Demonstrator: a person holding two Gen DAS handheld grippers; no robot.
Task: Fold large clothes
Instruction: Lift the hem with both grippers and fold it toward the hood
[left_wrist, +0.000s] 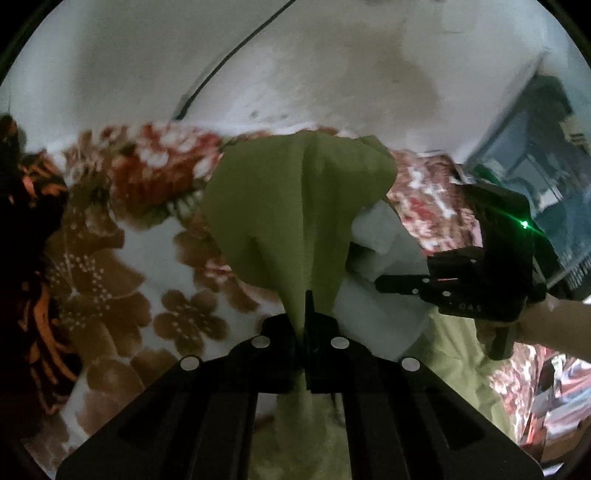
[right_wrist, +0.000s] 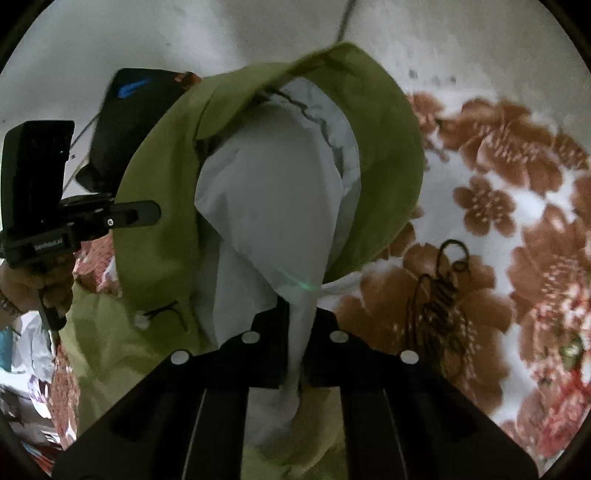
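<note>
An olive-green garment (left_wrist: 295, 206) with a pale grey lining (right_wrist: 273, 206) is held up over a bed. My left gripper (left_wrist: 307, 332) is shut on a fold of its green cloth, which bulges ahead of the jaws. My right gripper (right_wrist: 300, 332) is shut on the grey lining, with green cloth (right_wrist: 384, 155) arching over it. Each gripper shows in the other's view: the right one (left_wrist: 402, 284) at the right, the left one (right_wrist: 144, 214) at the left, both beside the garment.
A floral blanket (left_wrist: 122, 266) in brown, red and white covers the bed, also in the right wrist view (right_wrist: 491, 229). A thin black cord (right_wrist: 439, 295) lies on it. A white wall (left_wrist: 295, 62) stands behind. A cabinet (left_wrist: 535, 155) is at the right.
</note>
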